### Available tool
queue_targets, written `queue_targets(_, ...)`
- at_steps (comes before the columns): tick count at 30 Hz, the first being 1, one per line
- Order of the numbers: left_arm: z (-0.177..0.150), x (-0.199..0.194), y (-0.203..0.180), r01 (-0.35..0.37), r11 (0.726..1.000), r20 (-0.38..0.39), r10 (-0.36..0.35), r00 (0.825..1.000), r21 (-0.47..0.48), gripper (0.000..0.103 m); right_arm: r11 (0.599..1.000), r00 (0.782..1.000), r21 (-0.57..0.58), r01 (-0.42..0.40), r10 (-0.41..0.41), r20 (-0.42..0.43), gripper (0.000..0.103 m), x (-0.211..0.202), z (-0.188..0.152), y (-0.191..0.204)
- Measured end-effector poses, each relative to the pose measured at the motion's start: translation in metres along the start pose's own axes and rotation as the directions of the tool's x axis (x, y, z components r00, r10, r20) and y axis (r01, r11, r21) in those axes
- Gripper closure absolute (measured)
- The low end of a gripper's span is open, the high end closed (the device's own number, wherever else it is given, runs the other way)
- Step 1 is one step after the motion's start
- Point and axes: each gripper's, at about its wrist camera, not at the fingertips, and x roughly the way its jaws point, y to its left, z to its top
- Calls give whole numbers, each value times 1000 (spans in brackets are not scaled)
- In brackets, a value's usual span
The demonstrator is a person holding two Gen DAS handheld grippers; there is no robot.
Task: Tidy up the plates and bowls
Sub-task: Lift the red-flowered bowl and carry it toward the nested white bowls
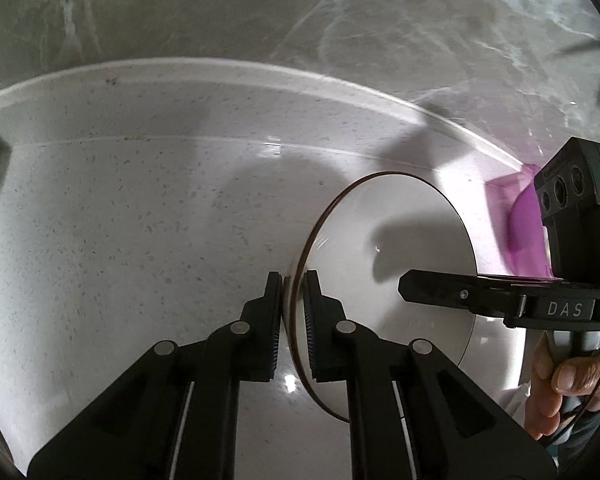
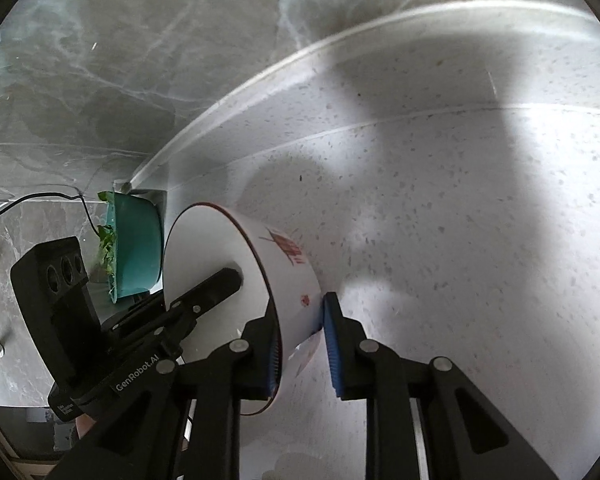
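Observation:
A white bowl (image 1: 384,264) with a thin dark rim and red marks on its outer wall (image 2: 288,280) stands on the speckled white counter (image 1: 140,220). My left gripper (image 1: 293,316) is shut on the bowl's near rim, one finger inside and one outside. My right gripper (image 2: 302,344) is shut on the opposite rim, its blue pads (image 2: 332,344) against the wall. Each gripper shows in the other's view: the right one (image 1: 500,296) and the left one (image 2: 204,296).
A teal bowl (image 2: 136,248) with green leaves stands by the counter's far left corner. A purple object (image 1: 528,220) lies at the counter's right. A marble-patterned wall (image 1: 340,20) rises behind the counter's raised edge. A black cable (image 2: 60,200) hangs at left.

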Motion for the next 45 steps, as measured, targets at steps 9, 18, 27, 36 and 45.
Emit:
queue_targets(9, -27, -35, -65, 15, 997, 17, -16, 1000, 74, 94, 1000, 999, -28, 5, -4, 35, 80, -55, -40, 0)
queue_targets(18, -74, -69, -154, 48, 984, 39, -55, 998, 171, 94, 999, 994, -33, 11, -7, 109, 80, -135, -104, -22)
queue_targets(27, -136, -77, -248, 80, 963, 15, -86, 996, 258, 94, 1000, 988, 2, 11, -11, 153, 79, -194, -178, -63)
queue_targets(36, -201, -55, -295, 96, 956, -58, -83, 995, 276, 94, 999, 991, 41, 18, -23, 129, 79, -213, -239, -105)
queue_targets(45, -255, -22, -294, 79, 967, -132, -48, 990, 243, 93, 997, 998, 75, 30, -34, 54, 79, -191, -270, -136)
